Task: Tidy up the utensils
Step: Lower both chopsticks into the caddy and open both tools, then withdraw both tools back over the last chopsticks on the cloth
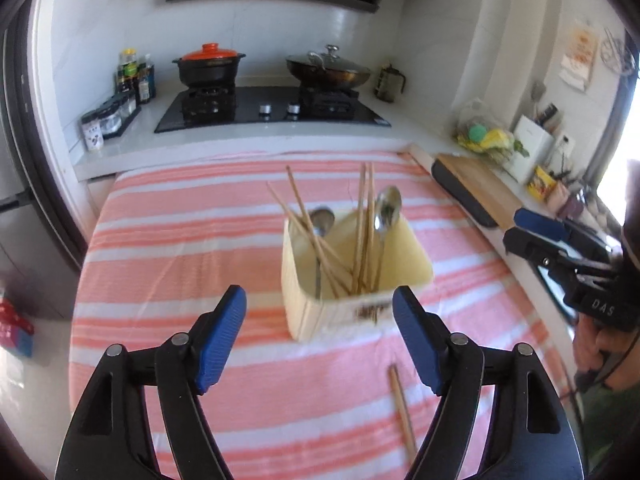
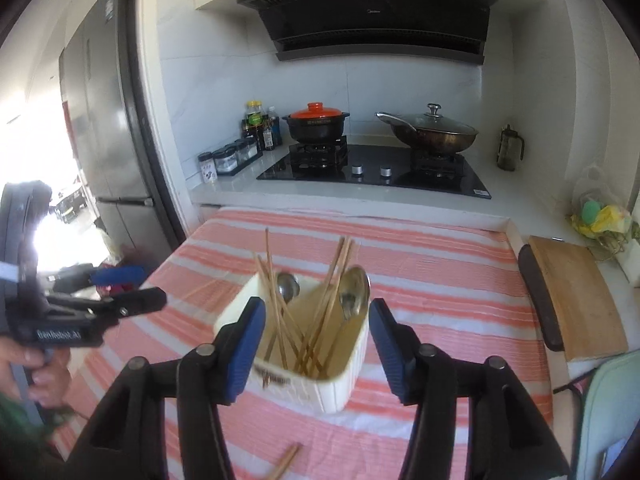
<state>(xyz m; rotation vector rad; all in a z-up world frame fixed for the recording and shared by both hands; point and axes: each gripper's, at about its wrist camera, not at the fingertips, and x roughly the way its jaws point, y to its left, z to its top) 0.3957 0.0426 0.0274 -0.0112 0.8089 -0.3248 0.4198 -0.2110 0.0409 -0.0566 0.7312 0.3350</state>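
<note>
A cream utensil box [image 1: 352, 280] [image 2: 304, 344] stands on the pink-striped cloth [image 1: 180, 240] [image 2: 440, 280]. Several wooden chopsticks [image 1: 320, 240] [image 2: 280, 312] and two metal spoons [image 1: 386, 208] [image 2: 354, 292] lean inside it. One loose chopstick [image 1: 403, 408] [image 2: 286, 462] lies on the cloth in front of the box. My left gripper [image 1: 320, 340] is open, just short of the box, nothing between its fingers. My right gripper [image 2: 318, 348] is open too, its blue pads [image 2: 248, 348] either side of the box's near end, not pressing it. Each gripper shows at the edge of the other's view.
Behind the cloth is a white counter with a gas hob [image 2: 376, 168], an orange-lidded pot [image 2: 316, 122] and a lidded wok [image 2: 432, 130]. Bottles and jars [image 2: 248, 140] stand at its left. A wooden cutting board [image 2: 576, 300] lies right. A fridge [image 2: 104, 120] stands left.
</note>
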